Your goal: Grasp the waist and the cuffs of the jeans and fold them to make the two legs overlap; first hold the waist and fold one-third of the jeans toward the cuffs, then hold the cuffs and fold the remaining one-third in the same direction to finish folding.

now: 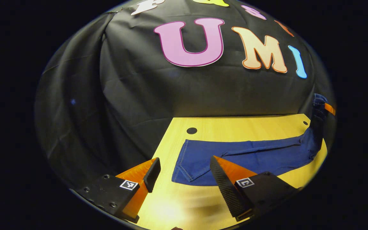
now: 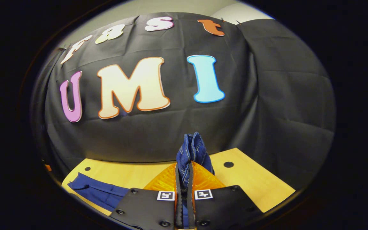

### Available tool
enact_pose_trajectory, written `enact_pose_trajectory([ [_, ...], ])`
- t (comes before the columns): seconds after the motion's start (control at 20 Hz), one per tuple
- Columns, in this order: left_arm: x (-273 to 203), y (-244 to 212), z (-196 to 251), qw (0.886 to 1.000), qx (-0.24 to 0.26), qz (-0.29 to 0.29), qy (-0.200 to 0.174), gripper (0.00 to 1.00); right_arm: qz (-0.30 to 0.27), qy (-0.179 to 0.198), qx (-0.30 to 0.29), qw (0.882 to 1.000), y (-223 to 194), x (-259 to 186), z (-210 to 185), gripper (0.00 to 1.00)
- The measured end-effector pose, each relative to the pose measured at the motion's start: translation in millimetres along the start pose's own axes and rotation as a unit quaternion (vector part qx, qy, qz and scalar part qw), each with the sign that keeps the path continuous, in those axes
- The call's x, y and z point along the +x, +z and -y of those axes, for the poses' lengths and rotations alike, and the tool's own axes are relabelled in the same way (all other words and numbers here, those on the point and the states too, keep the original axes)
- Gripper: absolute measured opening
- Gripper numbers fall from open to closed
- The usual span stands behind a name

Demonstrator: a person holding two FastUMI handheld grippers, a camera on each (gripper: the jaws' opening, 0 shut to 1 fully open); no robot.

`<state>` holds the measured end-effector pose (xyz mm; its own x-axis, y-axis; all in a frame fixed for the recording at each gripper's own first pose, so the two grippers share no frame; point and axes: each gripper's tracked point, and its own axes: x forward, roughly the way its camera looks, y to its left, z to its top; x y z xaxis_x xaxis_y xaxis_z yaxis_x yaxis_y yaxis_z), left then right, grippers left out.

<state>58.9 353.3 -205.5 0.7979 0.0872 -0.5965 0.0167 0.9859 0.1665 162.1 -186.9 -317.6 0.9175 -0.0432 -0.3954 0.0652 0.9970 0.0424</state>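
Dark blue jeans lie stretched across the yellow wooden table, legs overlapping. In the left gripper view my left gripper stands open just above the near end of the jeans, one finger on each side of it and nothing held. The far end rises off the table at the right, where the right gripper lifts it. The right gripper view has my right gripper shut on a bunched fold of denim with pale stitching, held upright. I cannot tell which end is waist or cuffs.
The table has small round holes near its back edge. Black cloth wall hangs right behind the table and drops past its left edge. Bare wood shows to the right of the held denim.
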Motion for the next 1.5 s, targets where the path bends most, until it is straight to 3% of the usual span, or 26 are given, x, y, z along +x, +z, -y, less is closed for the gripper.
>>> enact_pose_trajectory([
  [0.15,7.5,-4.6,-17.9,1.000,0.005,-0.004,-0.008,0.96,0.007,0.028,0.001,1.000,-1.4,1.7,-1.6,0.10],
  [0.6,23.3,-14.1,-65.3,1.000,0.010,-0.013,-0.020,0.95,-0.057,0.086,-0.022,0.994,-13.5,3.2,-8.3,0.08],
  [1.1,44.7,-46.5,-75.0,0.998,-0.017,-0.051,-0.038,0.96,-0.160,0.150,-0.060,0.974,-27.6,4.2,-10.3,0.11],
  [1.2,51.2,-52.5,-72.6,0.997,-0.021,-0.057,-0.044,0.96,-0.162,0.172,-0.041,0.971,-14.5,0.9,-13.1,0.29],
  [1.35,62.6,-60.0,-65.6,0.996,-0.029,-0.066,-0.058,0.96,-0.139,0.188,-0.038,0.972,-0.9,-6.1,-23.4,1.00],
  [1.5,81.2,-68.2,-47.3,0.992,-0.045,-0.081,-0.089,0.95,-0.133,0.168,-0.036,0.976,14.2,-20.7,7.8,0.97],
])
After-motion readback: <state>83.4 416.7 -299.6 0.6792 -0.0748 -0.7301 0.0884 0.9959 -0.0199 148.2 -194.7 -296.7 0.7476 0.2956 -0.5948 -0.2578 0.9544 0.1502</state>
